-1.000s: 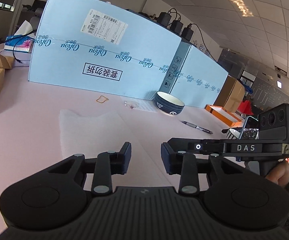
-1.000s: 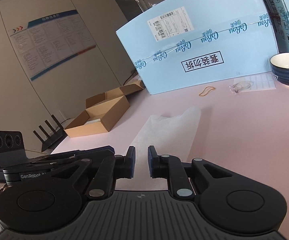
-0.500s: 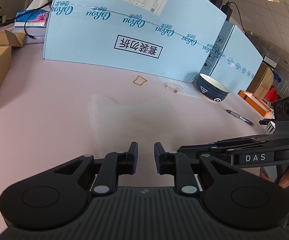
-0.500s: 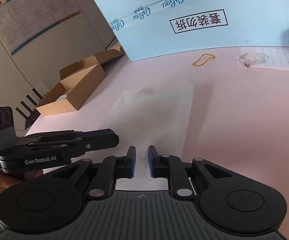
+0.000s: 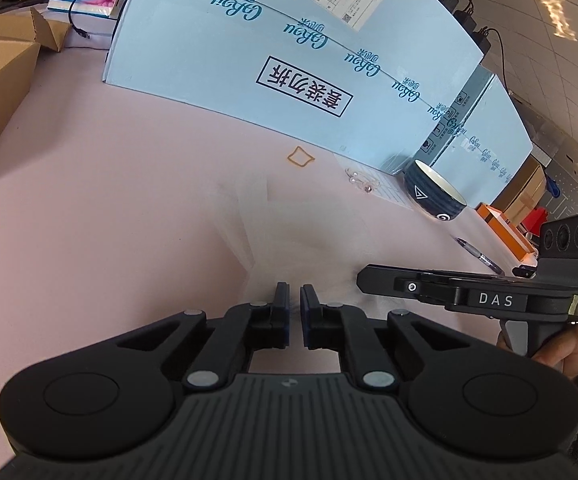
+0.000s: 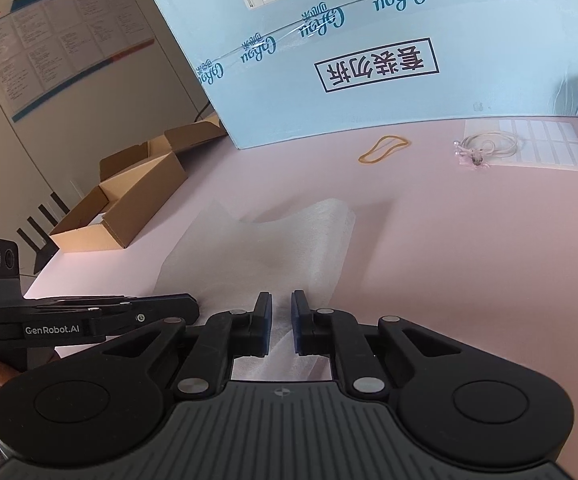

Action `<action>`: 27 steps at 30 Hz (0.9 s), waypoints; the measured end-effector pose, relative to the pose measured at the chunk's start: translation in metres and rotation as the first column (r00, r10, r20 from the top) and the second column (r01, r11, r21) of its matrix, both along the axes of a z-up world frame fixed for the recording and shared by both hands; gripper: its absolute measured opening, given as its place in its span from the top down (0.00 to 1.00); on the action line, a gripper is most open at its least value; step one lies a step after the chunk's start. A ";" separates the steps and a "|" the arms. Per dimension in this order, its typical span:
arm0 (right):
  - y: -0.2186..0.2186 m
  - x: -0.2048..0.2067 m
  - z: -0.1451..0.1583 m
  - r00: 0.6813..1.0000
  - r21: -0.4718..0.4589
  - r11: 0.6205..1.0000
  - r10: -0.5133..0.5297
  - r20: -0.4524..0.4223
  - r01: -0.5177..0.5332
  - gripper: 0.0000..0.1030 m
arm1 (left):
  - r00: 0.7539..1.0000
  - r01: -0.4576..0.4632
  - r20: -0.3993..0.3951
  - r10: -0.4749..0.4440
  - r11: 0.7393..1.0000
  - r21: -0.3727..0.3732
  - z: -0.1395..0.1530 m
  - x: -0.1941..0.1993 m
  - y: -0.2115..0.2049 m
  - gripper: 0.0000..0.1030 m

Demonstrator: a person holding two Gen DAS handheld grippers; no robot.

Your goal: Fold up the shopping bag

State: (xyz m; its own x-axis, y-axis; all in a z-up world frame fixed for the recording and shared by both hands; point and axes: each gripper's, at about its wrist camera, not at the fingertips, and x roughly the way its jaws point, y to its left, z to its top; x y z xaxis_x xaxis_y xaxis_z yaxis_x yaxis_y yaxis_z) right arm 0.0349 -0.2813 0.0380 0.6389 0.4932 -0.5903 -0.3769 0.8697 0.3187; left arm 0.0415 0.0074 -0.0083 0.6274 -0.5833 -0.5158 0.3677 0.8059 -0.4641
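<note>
A thin white translucent shopping bag [image 6: 289,248] lies flat on the pink table; it also shows in the left wrist view [image 5: 289,232]. My left gripper [image 5: 294,300] hovers low over the bag's near edge, its jaws a narrow gap apart with nothing between them. My right gripper [image 6: 280,306] is over the bag's near edge too, jaws slightly apart and empty. Each gripper shows in the other's view, the right gripper [image 5: 369,276] to the right, the left gripper [image 6: 193,307] to the left.
A big light-blue carton [image 5: 289,48] stands behind the bag. A yellow rubber band [image 6: 383,149], a small cord on a label sheet [image 6: 485,148] and a dark blue bowl [image 5: 435,196] lie beyond. Open cardboard boxes [image 6: 129,204] sit left; a pen [image 5: 479,256] lies right.
Both grippers have tilted down and moved in close over the bag's near edge. The left jaws have narrowed from wide apart to a small gap.
</note>
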 end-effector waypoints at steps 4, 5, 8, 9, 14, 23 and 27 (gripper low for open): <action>-0.006 -0.005 0.004 1.000 0.031 0.999 -0.028 -0.003 0.028 0.91 | 1.000 -0.001 0.004 0.001 1.000 0.000 -0.001 0.000 0.000 0.93; -0.008 -0.008 0.006 0.999 0.039 0.998 -0.040 -0.002 0.040 0.88 | 1.000 -0.004 0.013 0.004 1.000 0.005 0.000 -0.001 0.000 0.93; -0.015 -0.034 0.022 0.993 0.039 0.998 -0.056 0.106 0.052 0.86 | 0.999 -0.017 0.050 0.016 1.000 0.020 0.004 -0.006 0.000 0.93; -0.015 -0.049 0.030 0.985 0.015 0.999 -0.043 0.165 0.041 0.86 | 0.994 -0.035 0.103 0.033 0.999 0.017 0.010 -0.014 0.003 0.92; -0.010 -0.164 0.058 0.824 -0.456 0.890 0.239 0.513 0.026 0.72 | 0.913 0.001 0.407 -0.012 1.000 0.026 0.059 -0.089 0.026 0.83; 0.003 -0.249 0.021 0.674 -0.888 0.459 0.661 0.329 -0.017 0.68 | 0.842 0.094 0.443 -0.309 0.891 0.444 0.068 -0.216 0.001 0.43; 0.017 -0.265 -0.003 0.512 -0.970 0.241 0.830 0.220 0.028 0.66 | 0.863 0.112 0.390 -0.321 0.875 0.471 0.053 -0.222 -0.001 0.43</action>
